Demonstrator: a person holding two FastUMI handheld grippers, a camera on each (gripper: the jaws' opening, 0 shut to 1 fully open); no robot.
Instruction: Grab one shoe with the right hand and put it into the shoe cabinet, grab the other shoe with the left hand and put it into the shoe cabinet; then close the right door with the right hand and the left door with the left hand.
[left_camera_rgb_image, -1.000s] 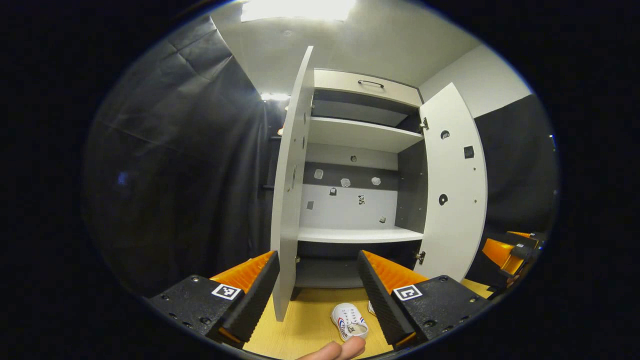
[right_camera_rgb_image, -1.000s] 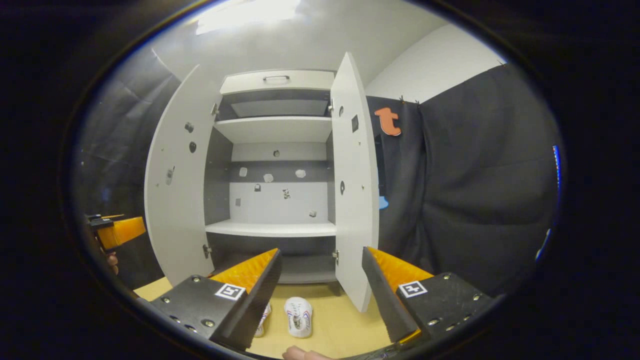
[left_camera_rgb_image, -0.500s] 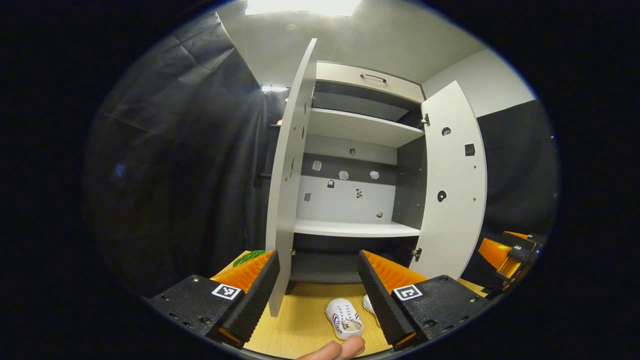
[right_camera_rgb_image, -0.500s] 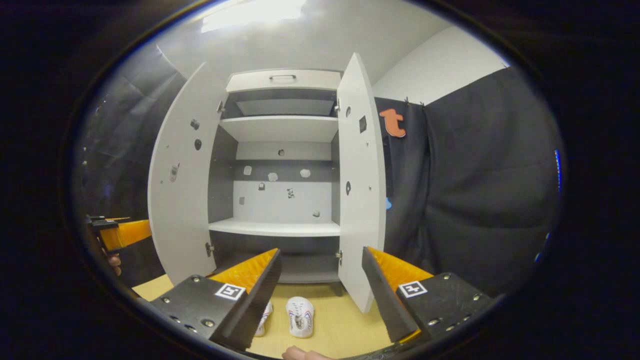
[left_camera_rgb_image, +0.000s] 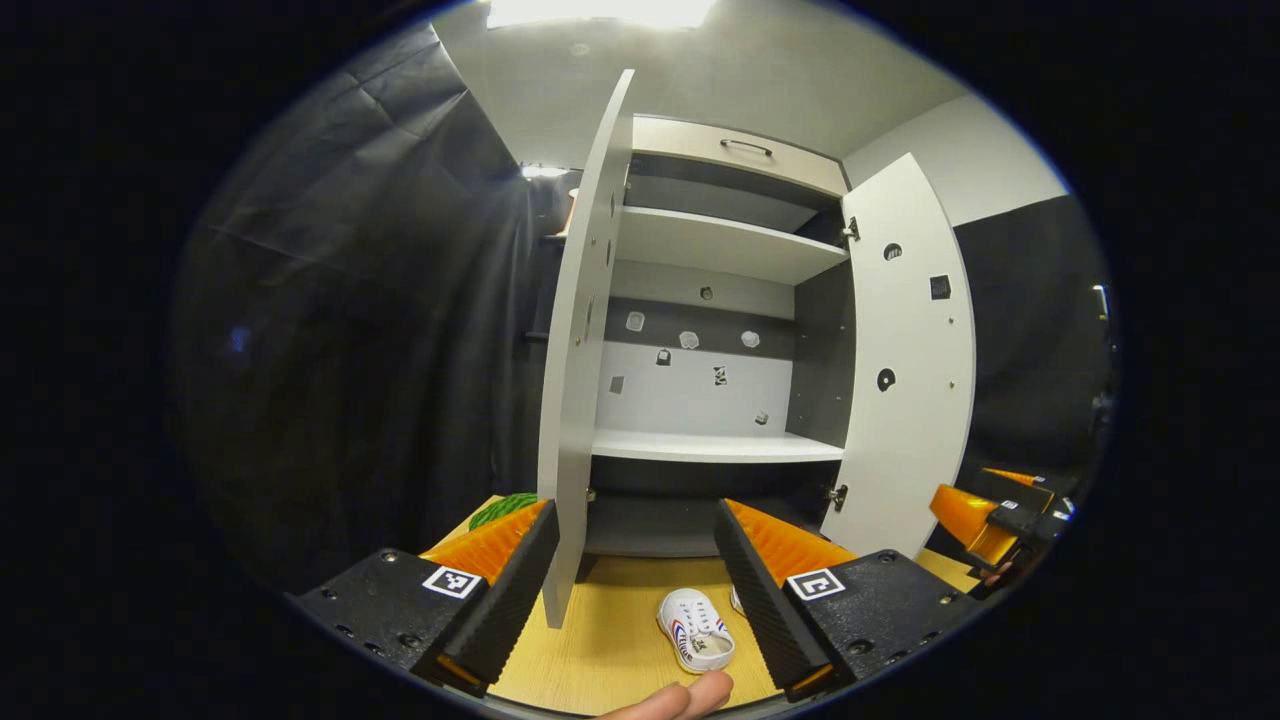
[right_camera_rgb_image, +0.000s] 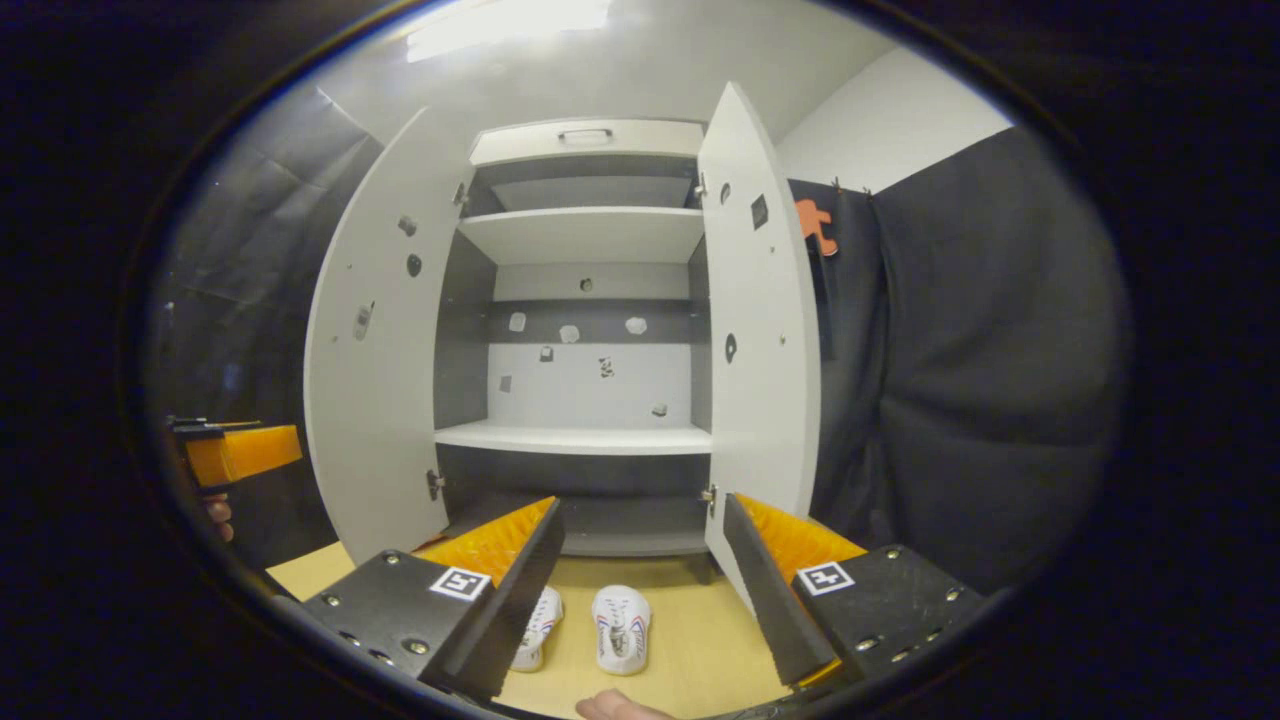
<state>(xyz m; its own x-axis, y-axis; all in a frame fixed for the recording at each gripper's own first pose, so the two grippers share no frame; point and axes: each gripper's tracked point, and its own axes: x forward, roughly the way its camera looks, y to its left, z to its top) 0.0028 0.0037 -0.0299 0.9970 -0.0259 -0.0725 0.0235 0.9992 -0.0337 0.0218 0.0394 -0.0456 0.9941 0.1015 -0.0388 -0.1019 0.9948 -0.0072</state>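
Shoes: the pair lies side by side on the wooden floor (right_camera_rgb_image: 690, 650) just in front of the shoe cabinet (right_camera_rgb_image: 585, 440), toes pointing toward it. In the right gripper view the right shoe (right_camera_rgb_image: 621, 628) lies in full sight between the fingers, while the left shoe (right_camera_rgb_image: 538, 628) is partly hidden behind one finger. In the left gripper view one shoe (left_camera_rgb_image: 696, 629) is plain and the other is only a sliver beside a finger.

Both cabinet doors, the left door (right_camera_rgb_image: 375, 340) and the right door (right_camera_rgb_image: 760, 330), stand swung outward, likely so the shelves are reachable; the lower shelf (right_camera_rgb_image: 575, 438) is bare, so neither shoe is stored yet.

The right gripper (right_camera_rgb_image: 640, 540) hangs in front of the cabinet above the shoes, fingers spread wide, touching nothing, apparently lined up for the first grab. The left gripper (left_camera_rgb_image: 635, 545) is likewise wide apart and empty, waiting near the left door.
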